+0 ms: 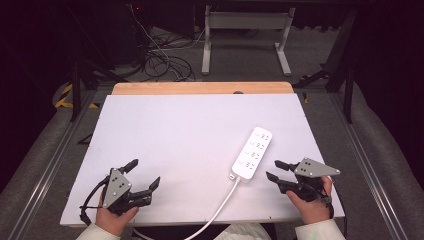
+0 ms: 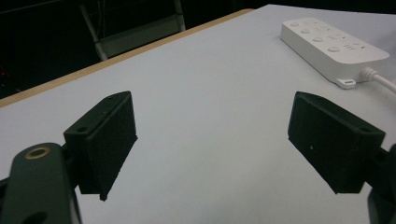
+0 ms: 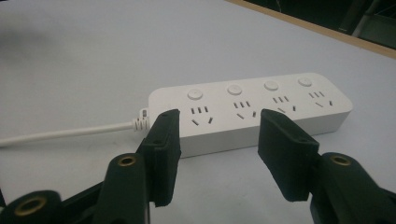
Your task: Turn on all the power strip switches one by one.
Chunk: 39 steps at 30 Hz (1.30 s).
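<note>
Your right gripper (image 1: 273,170) half-open, empty | just beside power strip (image 1: 253,153), its length slanting away | left gripper (image 1: 145,173) wide, farther.

high view above looking down on table (image 1: 200,150), both gripper views low, close, sharing power strip (image 3: 247,114)
</note>
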Available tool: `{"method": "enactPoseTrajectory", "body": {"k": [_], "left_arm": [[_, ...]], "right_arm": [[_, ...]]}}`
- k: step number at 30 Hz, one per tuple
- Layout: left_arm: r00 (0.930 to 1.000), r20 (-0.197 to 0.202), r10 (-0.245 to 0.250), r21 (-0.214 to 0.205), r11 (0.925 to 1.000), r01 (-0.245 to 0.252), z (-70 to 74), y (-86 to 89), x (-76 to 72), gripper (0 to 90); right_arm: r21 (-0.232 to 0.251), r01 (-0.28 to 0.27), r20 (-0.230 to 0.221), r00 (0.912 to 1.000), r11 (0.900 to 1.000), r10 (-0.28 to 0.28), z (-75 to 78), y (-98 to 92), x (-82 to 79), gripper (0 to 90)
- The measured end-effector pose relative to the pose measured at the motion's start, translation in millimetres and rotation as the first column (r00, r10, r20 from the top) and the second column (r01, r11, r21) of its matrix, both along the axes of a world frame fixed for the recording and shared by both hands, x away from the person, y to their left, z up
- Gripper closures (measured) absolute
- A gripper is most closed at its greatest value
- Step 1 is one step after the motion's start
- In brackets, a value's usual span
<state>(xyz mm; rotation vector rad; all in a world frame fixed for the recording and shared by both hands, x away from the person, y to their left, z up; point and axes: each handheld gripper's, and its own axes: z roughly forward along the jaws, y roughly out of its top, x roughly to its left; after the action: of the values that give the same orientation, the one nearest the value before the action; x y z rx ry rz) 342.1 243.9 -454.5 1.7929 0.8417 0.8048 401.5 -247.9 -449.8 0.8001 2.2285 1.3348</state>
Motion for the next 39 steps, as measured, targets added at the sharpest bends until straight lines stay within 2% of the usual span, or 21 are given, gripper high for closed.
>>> {"method": "enactPoseTrajectory", "body": {"k": [13,21,22,27,33,39], "left_arm": [[0.9998,0.019,0.007,0.007,0.9999,-0.007,1.7,0.3,-1.6,16.2],[0.9997,0.015,0.018,0.018,0.9997,-0.019,1.2,-0.7,-1.4,16.4],[0.9995,0.024,0.02,0.028,0.9994,-0.021,1.7,-0.4,-1.6,16.4],[0.9997,0.016,0.02,0.022,0.9995,-0.02,1.2,-1.2,-1.9,16.3],[0.9997,0.018,0.017,0.023,0.9996,-0.017,1.3,-1.1,-1.9,16.4],[0.9997,0.018,0.016,0.02,0.9997,-0.017,1.3,-0.7,-1.5,16.4]], "right_arm": [[-0.003,-0.013,0.005,0.9999,0.9999,0.013,2.2,2.4,-2.5,51.8],[-0.029,-0.02,-0.002,0.9998,0.9994,0.019,7.1,6.8,-1.4,55.7],[-0.034,-0.024,-0.011,0.9997,0.9991,0.024,9.1,8.0,0.2,57.8],[-0.045,-0.034,-0.022,0.9992,0.9984,0.033,18.9,13.5,5.5,62.0],[-0.053,-0.052,-0.021,0.9985,0.9972,0.051,27.7,22.6,12.4,63.5],[-0.069,-0.069,-0.042,0.9969,0.9953,0.066,32.3,33.4,22.5,62.6]]}}
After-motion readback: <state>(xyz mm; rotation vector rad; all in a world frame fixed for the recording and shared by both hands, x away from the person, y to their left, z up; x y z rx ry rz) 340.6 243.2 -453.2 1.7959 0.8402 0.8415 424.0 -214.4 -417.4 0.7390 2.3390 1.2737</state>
